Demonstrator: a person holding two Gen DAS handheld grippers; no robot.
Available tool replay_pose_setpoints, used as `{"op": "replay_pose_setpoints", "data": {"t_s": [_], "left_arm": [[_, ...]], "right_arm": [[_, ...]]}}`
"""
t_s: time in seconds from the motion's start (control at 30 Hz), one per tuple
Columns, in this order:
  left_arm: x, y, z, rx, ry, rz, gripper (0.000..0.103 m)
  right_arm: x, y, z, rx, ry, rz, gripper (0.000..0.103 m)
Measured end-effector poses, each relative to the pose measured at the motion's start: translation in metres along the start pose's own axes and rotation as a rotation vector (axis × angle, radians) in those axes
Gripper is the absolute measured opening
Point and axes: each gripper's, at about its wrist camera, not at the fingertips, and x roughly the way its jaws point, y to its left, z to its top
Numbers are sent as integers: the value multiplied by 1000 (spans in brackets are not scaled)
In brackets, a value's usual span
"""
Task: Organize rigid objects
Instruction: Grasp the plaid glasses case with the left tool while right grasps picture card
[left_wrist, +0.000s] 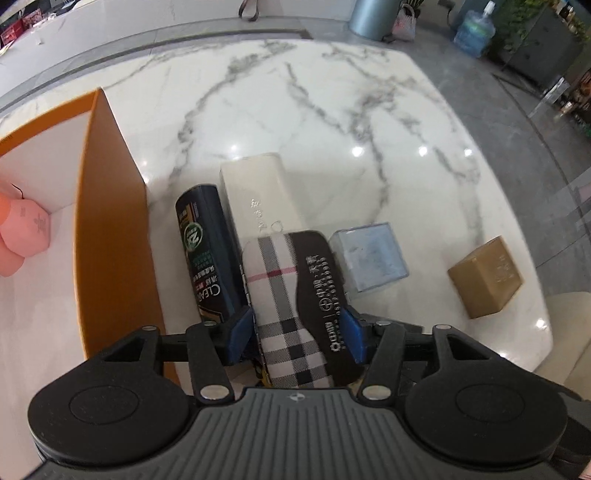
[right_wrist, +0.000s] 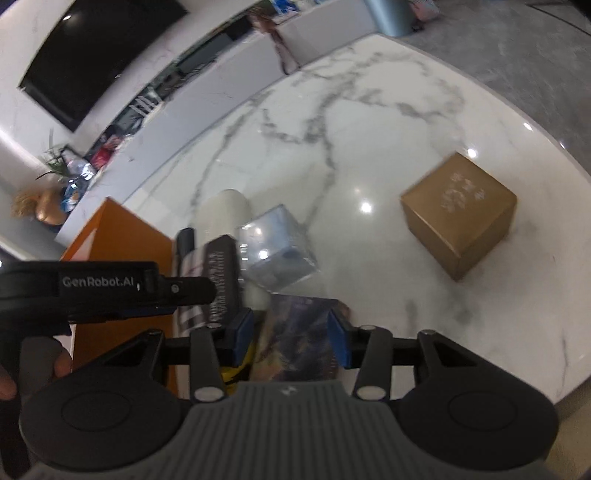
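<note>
The left gripper (left_wrist: 297, 334) straddles a plaid-and-black hinged case (left_wrist: 291, 295), jaws parted, contact not discernible. The right gripper (right_wrist: 291, 341) brackets a dark printed box (right_wrist: 301, 339); grip cannot be confirmed. Beside the case lie a dark cylindrical can (left_wrist: 207, 254), an orange-walled open box (left_wrist: 107, 229) and a gold cardboard cube (right_wrist: 458, 214) on the white marble table (left_wrist: 295, 110).

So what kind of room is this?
Probably a lounge or lobby, though I can't be sure: a polished marble table, a big dark screen on the wall, and a water jug on the floor.
</note>
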Motion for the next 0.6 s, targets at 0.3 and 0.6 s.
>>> {"op": "replay_pose_setpoints", "data": {"t_s": [0.3, 0.6], "left_arm": [[10, -7, -1, 15, -20, -14, 70], [-9, -22, -10, 154, -84, -20, 38]], "right_arm": [[11, -2, 2, -5, 55, -16, 48], [12, -3, 1, 2, 77, -25, 48]]}}
